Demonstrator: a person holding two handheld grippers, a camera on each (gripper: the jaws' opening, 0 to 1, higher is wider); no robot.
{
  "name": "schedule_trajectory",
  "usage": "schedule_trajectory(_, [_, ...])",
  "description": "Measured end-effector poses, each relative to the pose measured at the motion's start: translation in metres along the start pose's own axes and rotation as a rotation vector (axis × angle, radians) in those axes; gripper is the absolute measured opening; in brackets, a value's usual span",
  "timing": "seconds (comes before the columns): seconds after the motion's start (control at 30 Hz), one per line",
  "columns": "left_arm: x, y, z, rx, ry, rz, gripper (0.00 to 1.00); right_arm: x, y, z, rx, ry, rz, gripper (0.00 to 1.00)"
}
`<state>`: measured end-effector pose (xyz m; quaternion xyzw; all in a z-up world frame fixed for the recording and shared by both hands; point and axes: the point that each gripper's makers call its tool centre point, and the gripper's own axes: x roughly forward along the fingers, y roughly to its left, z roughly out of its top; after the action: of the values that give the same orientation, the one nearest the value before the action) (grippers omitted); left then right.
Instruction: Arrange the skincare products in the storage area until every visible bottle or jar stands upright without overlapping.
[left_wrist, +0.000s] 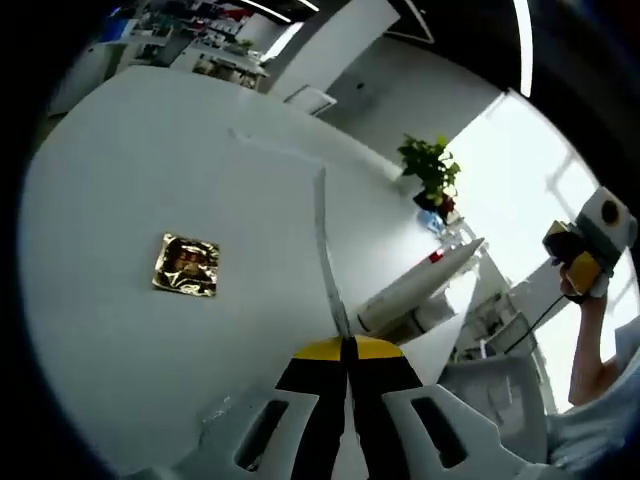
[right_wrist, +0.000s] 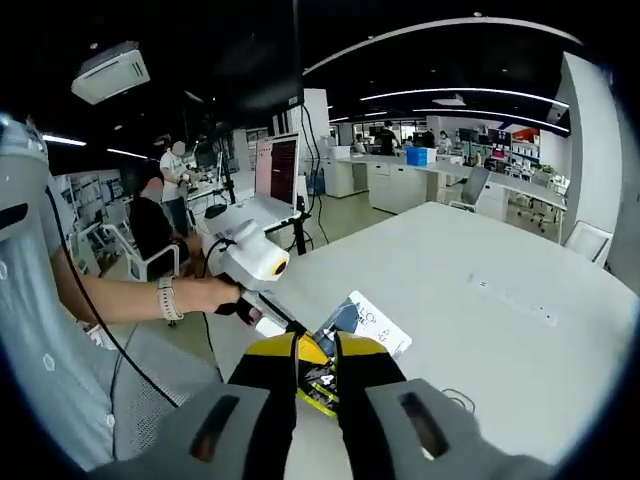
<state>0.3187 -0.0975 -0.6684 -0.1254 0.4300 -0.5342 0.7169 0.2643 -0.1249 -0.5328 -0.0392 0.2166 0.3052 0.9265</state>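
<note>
A gold foil sachet (left_wrist: 186, 265) lies flat on the white table (left_wrist: 150, 150). My left gripper (left_wrist: 346, 345) is shut on a thin flat packet (left_wrist: 325, 240) that I see edge-on, rising from the yellow jaw tips. In the right gripper view that packet (right_wrist: 368, 322) is white with a blue picture, and the left gripper (right_wrist: 292, 325) pinches its edge while a hand holds the tool. My right gripper (right_wrist: 318, 352) has its jaws nearly together on a small dark and yellow packet (right_wrist: 320, 385). The right gripper (left_wrist: 585, 245) also hangs in the air at the far right.
A long white tube-like shape (left_wrist: 420, 285) with a red mark lies by the table's far edge, near a potted plant (left_wrist: 432, 170). A person's forearm (right_wrist: 120, 298) and grey sleeve are at the left. Desks, monitors and people stand in the office behind.
</note>
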Motion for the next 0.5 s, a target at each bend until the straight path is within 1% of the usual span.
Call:
schedule_trajectory(0.07, [0.000, -0.001, -0.005, -0.008, 0.013, -0.002, 0.00, 0.005, 0.008, -0.011, 0.025, 0.015, 0.024, 0.15])
schedule_trajectory(0.13, [0.001, -0.001, -0.011, -0.005, 0.024, 0.008, 0.00, 0.008, 0.011, -0.017, 0.036, 0.019, 0.025, 0.15])
schedule_trajectory(0.17, [0.000, 0.000, -0.013, -0.010, 0.027, 0.006, 0.00, 0.010, 0.013, -0.024, 0.045, 0.032, 0.027, 0.15])
schedule_trajectory(0.23, [0.001, 0.000, -0.016, -0.023, 0.029, 0.000, 0.00, 0.012, 0.012, -0.034, 0.044, 0.057, 0.004, 0.15])
schedule_trajectory(0.3, [0.002, 0.001, -0.019, -0.031, 0.039, -0.001, 0.00, 0.015, 0.015, -0.043, 0.057, 0.072, -0.004, 0.15])
schedule_trajectory(0.33, [0.003, 0.002, -0.022, -0.036, 0.055, 0.000, 0.00, 0.018, 0.017, -0.049, 0.054, 0.080, -0.009, 0.15])
schedule_trajectory(0.4, [0.004, 0.003, -0.025, -0.048, 0.059, 0.000, 0.00, 0.021, 0.016, -0.065, 0.050, 0.124, -0.026, 0.16])
schedule_trajectory(0.5, [0.006, 0.002, -0.029, -0.063, 0.066, -0.012, 0.00, 0.025, 0.016, -0.080, 0.048, 0.161, -0.044, 0.17])
